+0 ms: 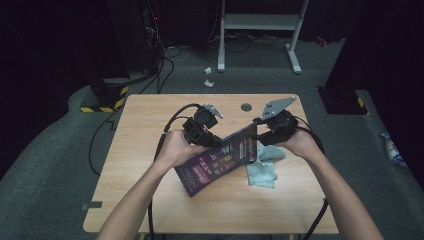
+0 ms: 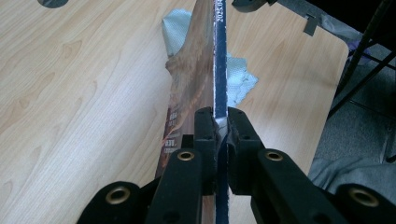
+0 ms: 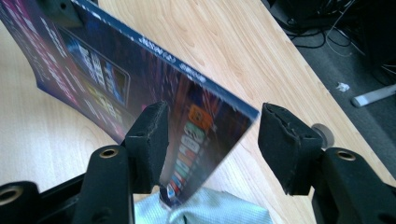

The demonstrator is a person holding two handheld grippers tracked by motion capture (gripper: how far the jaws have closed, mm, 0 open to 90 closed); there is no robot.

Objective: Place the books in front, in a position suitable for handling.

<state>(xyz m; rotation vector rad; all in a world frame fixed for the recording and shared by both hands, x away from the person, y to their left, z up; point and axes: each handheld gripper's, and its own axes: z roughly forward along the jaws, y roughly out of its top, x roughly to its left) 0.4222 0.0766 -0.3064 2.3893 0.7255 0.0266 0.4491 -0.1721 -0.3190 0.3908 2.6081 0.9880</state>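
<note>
The magazine (image 1: 220, 159) is up off the table (image 1: 150, 130), tilted, one edge pinched tight between our left gripper (image 2: 221, 128) jaws along the spine, probably so it stays steady while the other end is taken. Our right gripper (image 3: 212, 140) has its jaws spread wide with the far corner of the magazine between them, not clamped yet. A pale blue cloth (image 1: 262, 167) lies on the wood just below that corner, under the right fingers (image 3: 149, 140).

Magazine (image 2: 219, 56) spine: "2025.04" partly readable at top edge; cover print too blurred to read.
</note>
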